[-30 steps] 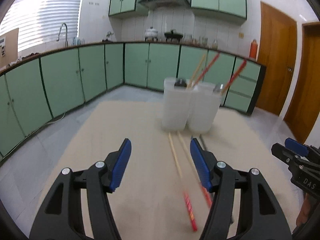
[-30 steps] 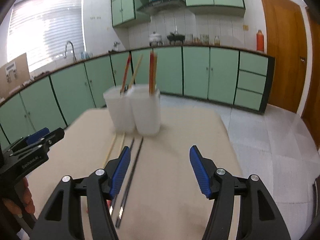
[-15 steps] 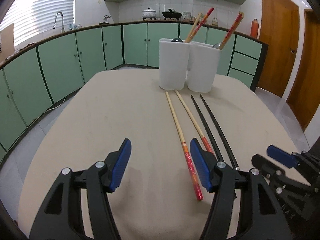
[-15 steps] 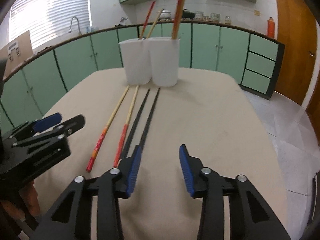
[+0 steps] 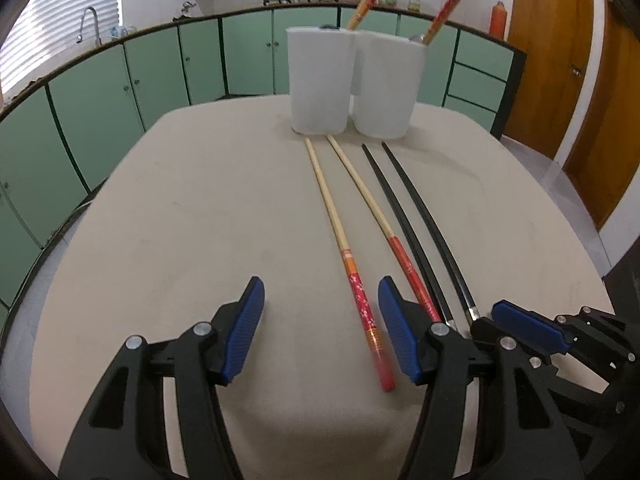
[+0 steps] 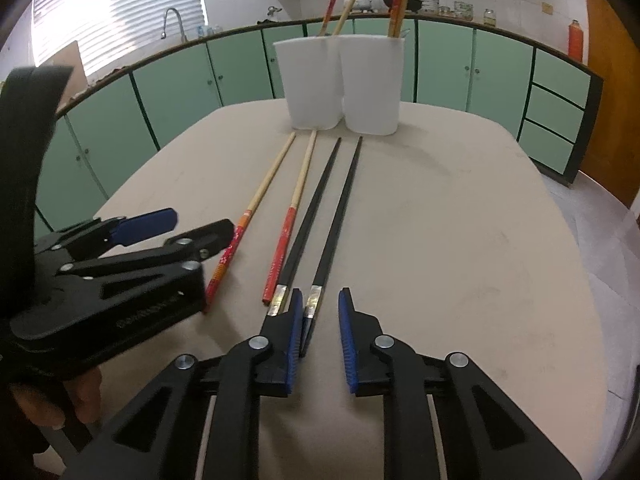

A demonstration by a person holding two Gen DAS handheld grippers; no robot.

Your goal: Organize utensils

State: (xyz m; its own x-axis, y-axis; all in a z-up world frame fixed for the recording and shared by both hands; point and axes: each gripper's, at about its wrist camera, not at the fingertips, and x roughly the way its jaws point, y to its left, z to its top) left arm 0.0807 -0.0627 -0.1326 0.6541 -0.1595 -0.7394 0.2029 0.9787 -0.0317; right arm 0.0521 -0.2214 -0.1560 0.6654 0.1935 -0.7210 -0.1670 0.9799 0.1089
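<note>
Two wooden chopsticks with red handles (image 5: 347,256) (image 6: 297,196) and two black chopsticks (image 5: 416,224) (image 6: 340,200) lie side by side on the beige table (image 5: 180,220), pointing at two white holders (image 5: 318,80) (image 6: 370,84) that hold more chopsticks. My left gripper (image 5: 322,316) is open, low over the table, with the left red-handled chopstick's end between its fingers. My right gripper (image 6: 319,326) is open but narrow, its fingers around the silver end of the right black chopstick (image 6: 314,300).
Green kitchen cabinets (image 5: 100,96) ring the room beyond the table's far edge. Wooden doors (image 5: 560,80) stand at the right. The right gripper shows in the left wrist view (image 5: 532,330), and the left gripper shows in the right wrist view (image 6: 168,236).
Both grippers have come down and forward toward the near ends of the chopsticks. The right gripper has narrowed its opening around the right black chopstick's end.
</note>
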